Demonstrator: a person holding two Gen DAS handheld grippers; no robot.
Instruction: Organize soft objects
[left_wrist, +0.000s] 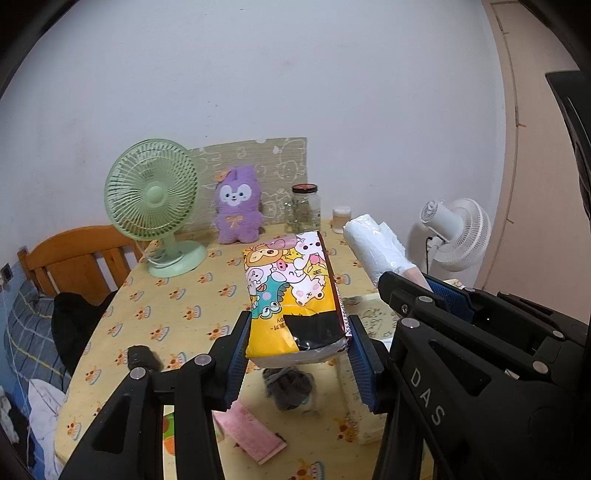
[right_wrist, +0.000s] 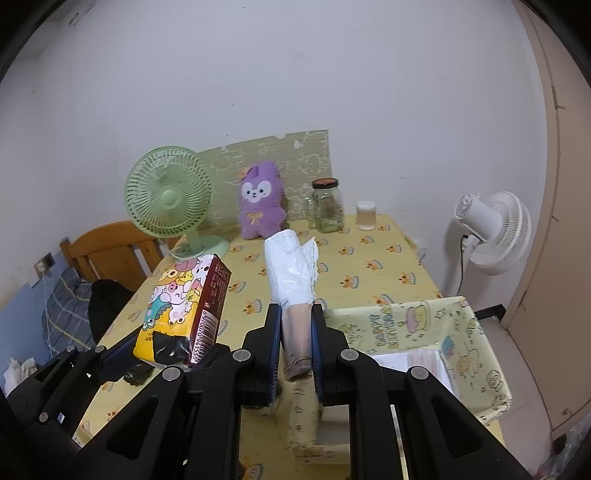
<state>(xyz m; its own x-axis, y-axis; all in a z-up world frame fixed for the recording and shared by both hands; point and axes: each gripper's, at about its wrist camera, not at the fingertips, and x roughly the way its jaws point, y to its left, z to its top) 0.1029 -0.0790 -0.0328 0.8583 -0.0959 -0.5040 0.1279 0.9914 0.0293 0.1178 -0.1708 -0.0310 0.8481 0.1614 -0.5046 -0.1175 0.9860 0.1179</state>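
Observation:
My left gripper (left_wrist: 297, 347) is shut on a yellow cartoon-printed tissue pack (left_wrist: 291, 291) and holds it above the table; the pack also shows in the right wrist view (right_wrist: 181, 306). My right gripper (right_wrist: 295, 332) is shut on a white plastic-wrapped roll (right_wrist: 291, 273) with a brown end, held above the table; the roll also shows in the left wrist view (left_wrist: 373, 251). A purple plush bunny (left_wrist: 238, 206) sits upright at the back of the table. A grey fuzzy object (left_wrist: 290, 387) and a pink cloth (left_wrist: 251, 432) lie below the left gripper.
A yellow fabric storage box (right_wrist: 454, 325) stands at the table's right front. A green desk fan (left_wrist: 155, 203), a glass jar (left_wrist: 306, 206) and a small container (left_wrist: 341, 218) stand at the back. A white standing fan (right_wrist: 495, 232) is right of the table, a wooden chair (left_wrist: 74, 258) left.

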